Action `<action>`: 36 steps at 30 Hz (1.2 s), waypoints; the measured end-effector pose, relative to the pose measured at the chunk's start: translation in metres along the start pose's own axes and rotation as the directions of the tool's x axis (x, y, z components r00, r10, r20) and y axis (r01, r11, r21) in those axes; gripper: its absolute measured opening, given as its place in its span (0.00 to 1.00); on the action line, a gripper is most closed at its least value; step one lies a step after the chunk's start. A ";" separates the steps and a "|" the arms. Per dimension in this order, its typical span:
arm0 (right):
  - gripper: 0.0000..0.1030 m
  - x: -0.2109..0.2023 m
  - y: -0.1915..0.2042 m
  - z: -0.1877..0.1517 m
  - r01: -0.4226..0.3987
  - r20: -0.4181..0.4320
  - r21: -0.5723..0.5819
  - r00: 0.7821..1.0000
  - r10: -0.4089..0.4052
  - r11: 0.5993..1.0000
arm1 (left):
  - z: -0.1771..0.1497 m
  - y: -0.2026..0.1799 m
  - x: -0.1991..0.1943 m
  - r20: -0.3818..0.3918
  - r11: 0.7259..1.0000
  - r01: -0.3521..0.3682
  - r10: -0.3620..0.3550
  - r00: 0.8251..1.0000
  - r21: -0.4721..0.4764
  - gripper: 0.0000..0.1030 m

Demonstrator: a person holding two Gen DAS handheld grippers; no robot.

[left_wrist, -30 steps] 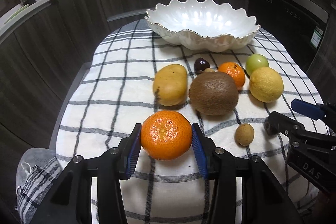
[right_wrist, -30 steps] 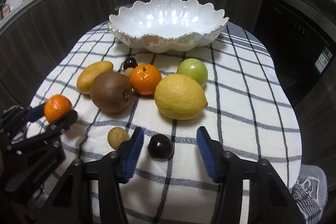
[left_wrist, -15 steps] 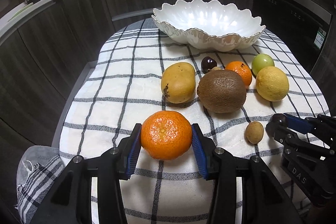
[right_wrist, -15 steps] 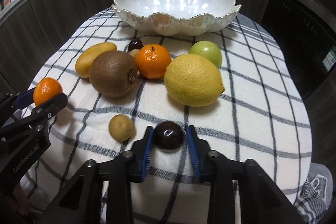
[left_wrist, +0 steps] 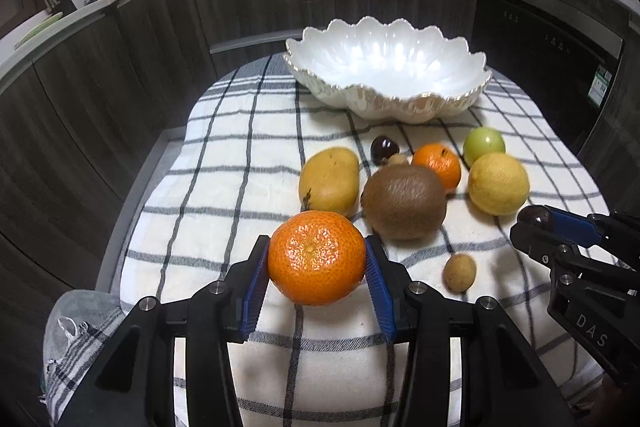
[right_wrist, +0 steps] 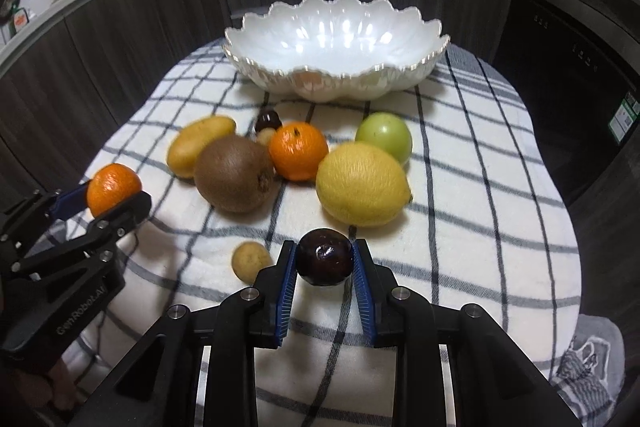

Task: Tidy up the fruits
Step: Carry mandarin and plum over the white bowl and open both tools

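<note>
Both tongs are loaded — left gripper point(left_wrist: 316, 265) clamping a tangerine point(left_wrist: 316, 257), right gripper point(right_wrist: 324, 263) a dark plum point(right_wrist: 325, 257) — the scalloped white bowl point(right_wrist: 336, 79) straight ahead.

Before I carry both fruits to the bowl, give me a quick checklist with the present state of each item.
1. Left claw shut on the tangerine: ok.
2. Right claw shut on the dark plum: ok.
3. White bowl has room, nothing seen inside: ok.
4. Way to the bowl: kiwi, lemon and other fruit lie between, so lift over them: not ok at cloth level.
5. Both fruits clear of the checked cloth: cannot tell.
</note>
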State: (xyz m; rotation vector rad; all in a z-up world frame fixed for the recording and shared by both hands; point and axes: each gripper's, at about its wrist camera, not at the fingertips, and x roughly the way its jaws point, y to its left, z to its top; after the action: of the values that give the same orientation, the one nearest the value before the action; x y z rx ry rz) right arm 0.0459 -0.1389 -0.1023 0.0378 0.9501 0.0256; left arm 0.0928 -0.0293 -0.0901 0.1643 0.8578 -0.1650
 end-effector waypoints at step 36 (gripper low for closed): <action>0.28 0.012 -0.058 0.188 0.084 0.195 -0.003 0.977 -0.081 0.996 | 0.192 -0.006 0.052 0.128 0.999 0.048 -0.050 0.990 0.019 0.44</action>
State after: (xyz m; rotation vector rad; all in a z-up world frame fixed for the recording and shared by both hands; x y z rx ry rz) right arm 0.2056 -0.2000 -0.0053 -0.0096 0.7545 -0.0487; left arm 0.2664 -0.0799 -0.0070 0.1456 0.7325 -0.2261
